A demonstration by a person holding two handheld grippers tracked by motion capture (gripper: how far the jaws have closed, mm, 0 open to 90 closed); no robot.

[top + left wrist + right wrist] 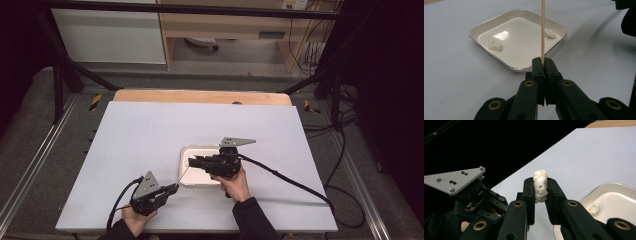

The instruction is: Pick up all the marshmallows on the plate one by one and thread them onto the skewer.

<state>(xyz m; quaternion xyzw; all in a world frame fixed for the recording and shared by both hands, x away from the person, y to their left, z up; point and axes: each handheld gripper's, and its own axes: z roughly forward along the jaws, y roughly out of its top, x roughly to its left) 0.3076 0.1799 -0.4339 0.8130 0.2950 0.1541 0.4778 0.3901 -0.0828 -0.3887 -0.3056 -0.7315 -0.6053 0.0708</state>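
A square white tray [185, 176] lies on the white tabletop, at the middle near the front. In the left gripper view two small white puffy lumps [495, 45] [550, 33] rest inside the tray [486, 23]. My left gripper [543, 62] is shut on a thin wooden skewer [543, 30], which stands upright just in front of the tray's near rim. My right gripper [540, 187] is shut on a third white lump [540, 176] and holds it above the tray's left part [191, 162]. Another lump [593, 208] lies in the tray [599, 188] below.
The white board [150, 130] covers a wooden table whose far edge [200, 96] shows. Black cables [300, 185] trail from both grippers. My left gripper [474, 197] with its grey plate sits close to the right one. A metal frame [60, 75] surrounds the table.
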